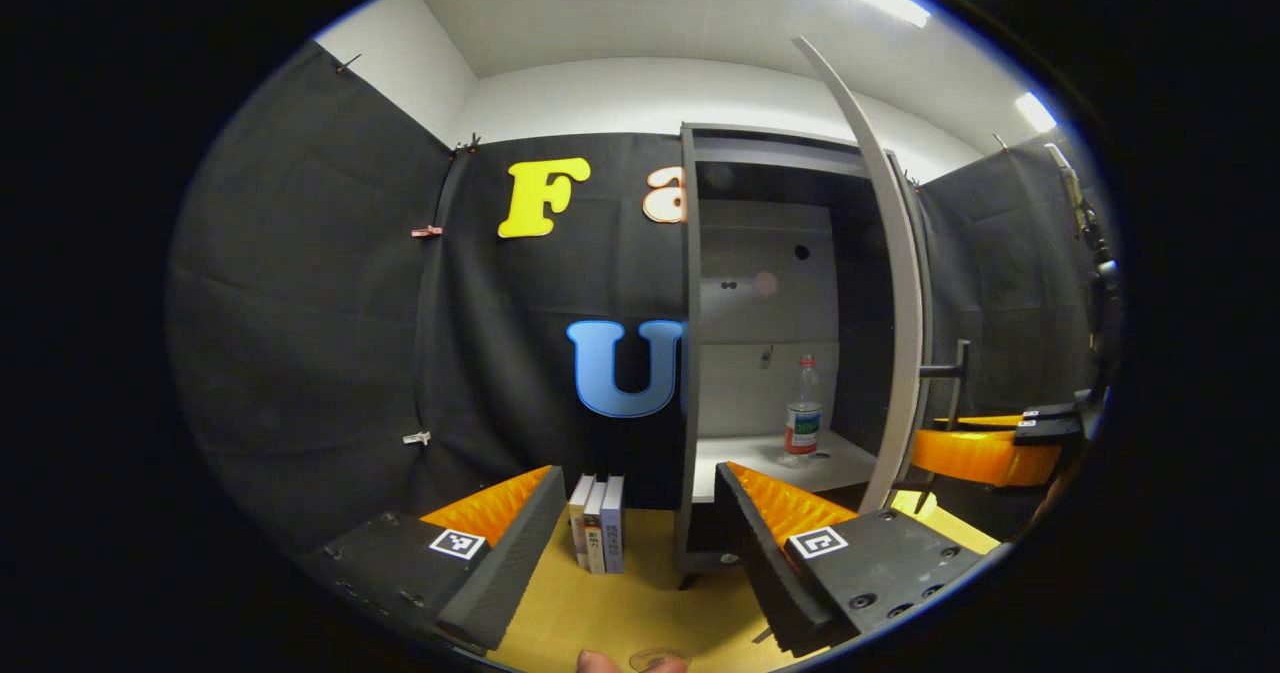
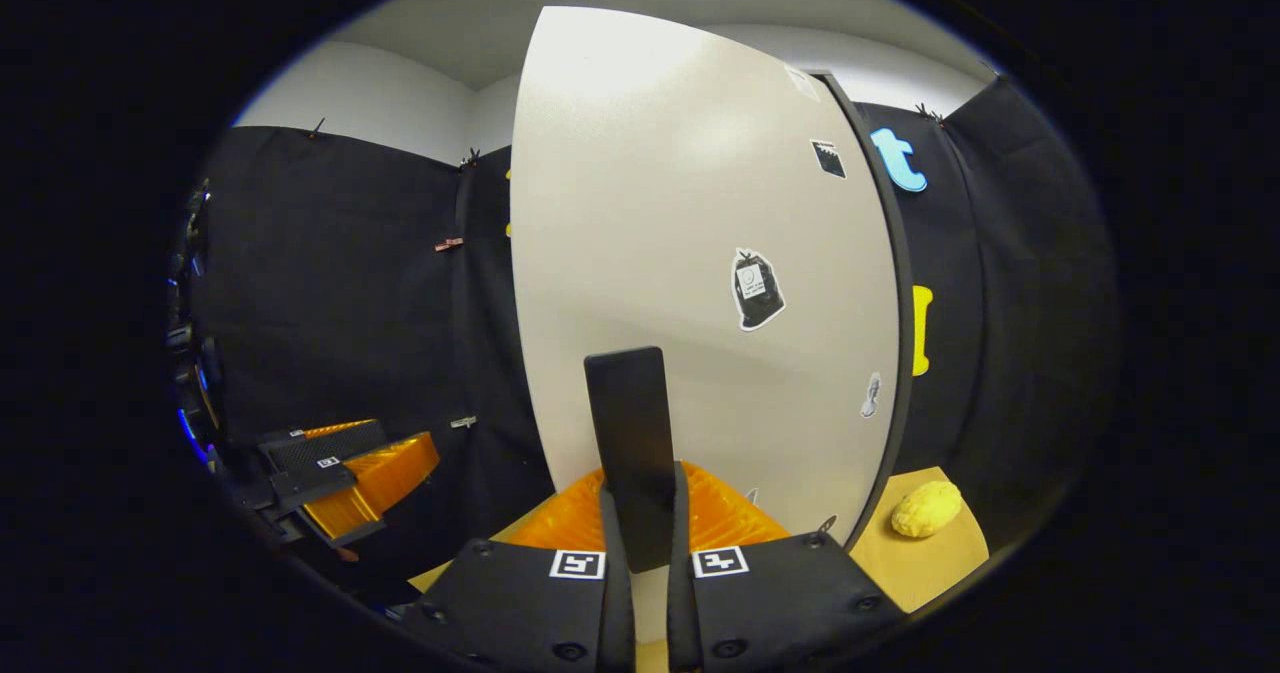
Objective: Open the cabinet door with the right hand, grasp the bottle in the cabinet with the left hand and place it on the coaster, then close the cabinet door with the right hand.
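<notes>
A clear bottle [image 1: 803, 408] with a coloured label stands upright on the white shelf [image 1: 850, 468] inside the open cabinet [image 1: 762, 253]. My left gripper [image 1: 638, 473] is open, low in front of the cabinet and well short of the bottle. The cabinet door [image 1: 905, 303] is swung out and shows edge-on. In the right gripper view the door's pale face [image 2: 700, 283] is close ahead, and my right gripper [image 2: 645, 498] is shut on its dark bar handle [image 2: 630, 423]. The right gripper [image 1: 985, 443] also shows at the handle [image 1: 950, 368] in the left gripper view.
Three books [image 1: 597, 523] stand upright on the tan table [image 1: 620, 613] left of the cabinet. A small round clear thing [image 1: 657, 660] and a fingertip lie at the table's near edge. A yellow lumpy object [image 2: 927, 508] rests on the table past the door. The left gripper [image 2: 345, 473] sits off to the left.
</notes>
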Tool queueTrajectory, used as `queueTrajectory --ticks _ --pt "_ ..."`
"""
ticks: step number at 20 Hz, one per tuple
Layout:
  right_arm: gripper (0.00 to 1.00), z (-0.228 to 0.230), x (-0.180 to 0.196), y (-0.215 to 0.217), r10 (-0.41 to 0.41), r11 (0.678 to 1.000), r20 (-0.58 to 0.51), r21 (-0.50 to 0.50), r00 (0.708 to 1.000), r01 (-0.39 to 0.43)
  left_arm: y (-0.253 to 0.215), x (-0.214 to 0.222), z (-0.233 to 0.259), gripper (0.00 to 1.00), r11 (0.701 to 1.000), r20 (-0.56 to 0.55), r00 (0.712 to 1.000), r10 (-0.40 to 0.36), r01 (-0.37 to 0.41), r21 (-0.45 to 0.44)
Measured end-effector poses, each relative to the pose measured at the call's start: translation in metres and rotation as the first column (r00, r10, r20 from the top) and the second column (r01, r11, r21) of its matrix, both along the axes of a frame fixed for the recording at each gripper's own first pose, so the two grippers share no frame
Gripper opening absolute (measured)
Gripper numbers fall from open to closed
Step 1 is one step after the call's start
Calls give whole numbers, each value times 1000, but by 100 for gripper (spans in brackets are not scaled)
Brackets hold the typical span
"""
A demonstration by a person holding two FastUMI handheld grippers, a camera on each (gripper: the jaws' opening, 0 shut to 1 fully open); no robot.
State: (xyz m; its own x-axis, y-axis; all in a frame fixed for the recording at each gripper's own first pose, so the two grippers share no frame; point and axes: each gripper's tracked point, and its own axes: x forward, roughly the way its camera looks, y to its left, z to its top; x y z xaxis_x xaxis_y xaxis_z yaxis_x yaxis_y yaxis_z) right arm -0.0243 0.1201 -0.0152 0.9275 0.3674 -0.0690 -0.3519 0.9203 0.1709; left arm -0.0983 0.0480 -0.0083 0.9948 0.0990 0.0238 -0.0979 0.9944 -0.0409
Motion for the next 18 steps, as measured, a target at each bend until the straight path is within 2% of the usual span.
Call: queueTrajectory --ticks 11,18 --pt "16 4 -31 -88 -182 983 14 -17 983 182 -66 30 14 94 990 30 989 -143 143 3" --pt "15 -1 -49 -155 -326 944 12 -42 945 326 -93 40 19 92 982 37 981 -189 189 8"
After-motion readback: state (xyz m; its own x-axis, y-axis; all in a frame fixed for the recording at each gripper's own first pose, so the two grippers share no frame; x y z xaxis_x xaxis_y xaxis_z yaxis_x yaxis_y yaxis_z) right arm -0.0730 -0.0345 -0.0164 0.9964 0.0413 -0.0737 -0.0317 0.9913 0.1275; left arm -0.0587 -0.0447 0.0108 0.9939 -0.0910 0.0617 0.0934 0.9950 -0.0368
